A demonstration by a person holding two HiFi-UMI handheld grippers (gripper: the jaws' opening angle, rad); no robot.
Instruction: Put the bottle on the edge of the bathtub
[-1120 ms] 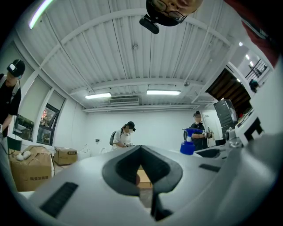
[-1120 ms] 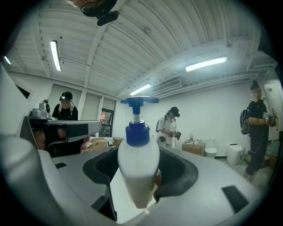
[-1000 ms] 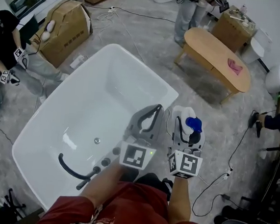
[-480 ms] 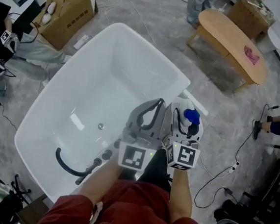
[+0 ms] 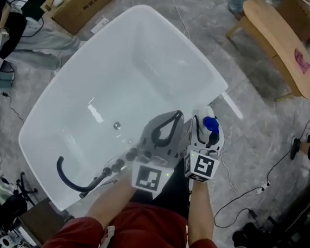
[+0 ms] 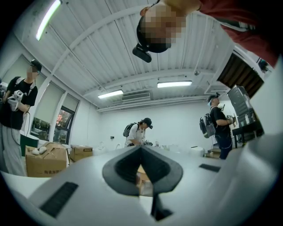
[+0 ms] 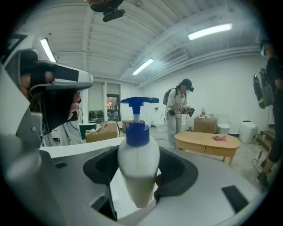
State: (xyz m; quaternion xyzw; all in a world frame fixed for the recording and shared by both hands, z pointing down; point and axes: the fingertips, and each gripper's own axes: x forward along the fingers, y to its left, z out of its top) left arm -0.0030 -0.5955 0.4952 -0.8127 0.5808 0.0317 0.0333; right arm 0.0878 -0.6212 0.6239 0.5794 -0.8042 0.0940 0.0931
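- Bottle of white plastic with a blue pump top [image 7: 138, 167] stands upright between the jaws of the right gripper [image 5: 205, 136], which are closed on its sides; from the head view it hangs over the near right stretch of the white bathtub's rim [image 5: 222, 92]
- Left gripper [image 5: 165, 128] is just beside the right one on the left, its jaws pressed together with nothing between them
- To do the placing well, I judge the bottle should come down upright onto a flat part of the rim, with its whole base on the ledge and away from both the tub's inner slope and the outer drop to the floor
- The jaws should part only once the rim bears the weight, then draw back level so the pads do not tip the pump
- The empty gripper is best kept off the black curved hose [image 5: 67, 180] and the taps [image 5: 119, 165] on the near rim
- Hidden: both grippers cover the stretch of rim under the bottle, its base is lost behind the jaws, and no view shows the gap between them
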